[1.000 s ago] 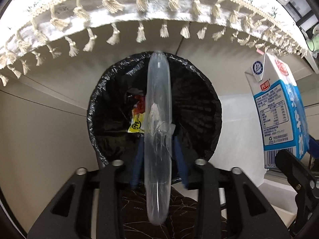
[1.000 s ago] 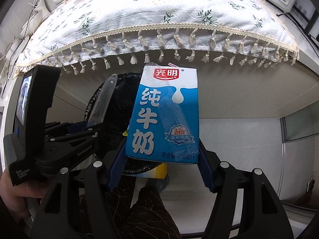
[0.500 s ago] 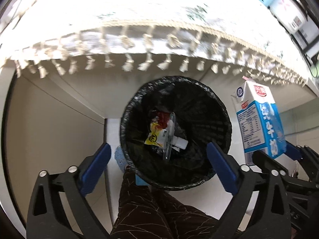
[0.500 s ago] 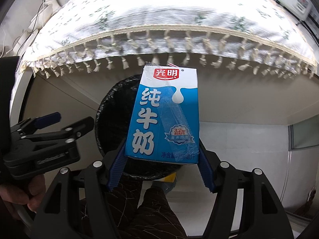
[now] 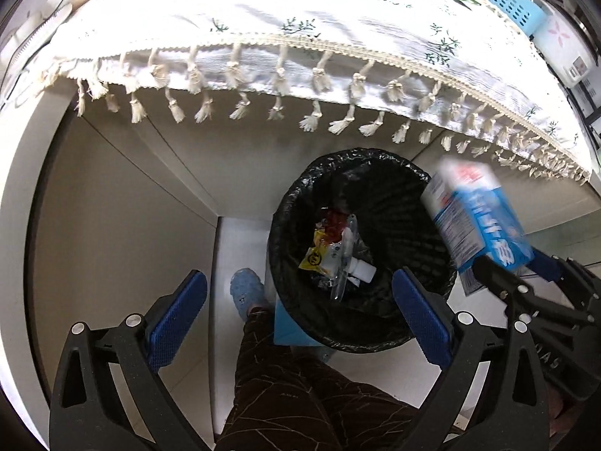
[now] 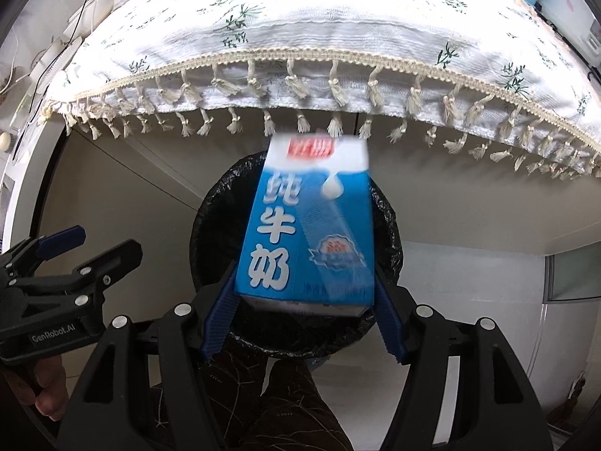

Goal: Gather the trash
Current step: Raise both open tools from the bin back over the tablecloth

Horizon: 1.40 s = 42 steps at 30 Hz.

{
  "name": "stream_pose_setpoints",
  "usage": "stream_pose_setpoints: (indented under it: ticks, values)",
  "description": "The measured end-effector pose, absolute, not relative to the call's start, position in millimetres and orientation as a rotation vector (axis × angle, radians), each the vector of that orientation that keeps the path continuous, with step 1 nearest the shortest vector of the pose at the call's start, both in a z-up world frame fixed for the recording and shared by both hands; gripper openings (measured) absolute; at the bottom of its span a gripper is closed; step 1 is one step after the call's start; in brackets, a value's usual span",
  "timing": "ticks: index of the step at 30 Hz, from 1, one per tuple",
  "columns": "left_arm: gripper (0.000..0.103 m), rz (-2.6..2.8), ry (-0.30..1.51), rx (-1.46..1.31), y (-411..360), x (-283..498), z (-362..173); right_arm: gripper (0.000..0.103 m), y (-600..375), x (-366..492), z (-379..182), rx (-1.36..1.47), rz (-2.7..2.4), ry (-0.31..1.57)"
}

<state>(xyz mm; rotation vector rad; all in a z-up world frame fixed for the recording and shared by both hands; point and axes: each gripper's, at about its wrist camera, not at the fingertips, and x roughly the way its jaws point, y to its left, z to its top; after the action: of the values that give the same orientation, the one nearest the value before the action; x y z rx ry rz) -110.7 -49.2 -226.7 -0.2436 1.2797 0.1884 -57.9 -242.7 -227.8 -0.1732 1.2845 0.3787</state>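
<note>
Blue-and-white milk carton (image 6: 306, 229) clamped upright in right claw (image 6: 304, 315), blurred, held over black-lined round trash bin (image 5: 390, 184) below fringed floral cloth on desk (image 5: 300, 37). Left claw (image 5: 296, 323) spread wide, holding nothing. Clear plastic bottle (image 5: 345, 259) and yellow wrapper (image 5: 313, 259) lie inside bin.

The left black two-finger gripper with blue pads (image 5: 298, 317) hangs with its fingers spread wide and nothing between them. The right black two-finger gripper with blue ribbed pads (image 6: 304, 319) points forward and down, its fingers pressed against both sides of a blue-and-white milk carton (image 6: 310, 233).
</note>
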Motion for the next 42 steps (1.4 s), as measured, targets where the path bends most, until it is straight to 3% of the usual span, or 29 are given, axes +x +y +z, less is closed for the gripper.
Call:
stream_pose_setpoints:
  ticks: [2, 14, 42]
  values:
    - [0.097, 0.187, 1.281, -0.242, -48, -111, -226, 0.072, -247, -56, -225, -0.168, 0.373, 1.280]
    - [0.097, 0.158, 1.246, -0.240, -51, -110, -188, 0.094, -268, -53, -169, -0.137, 0.323, 1.168]
    - [0.097, 0.162, 1.089, -0.223, 5, -34, -69, 0.094, -231, 23, -61, -0.082, 0.296, 0.960]
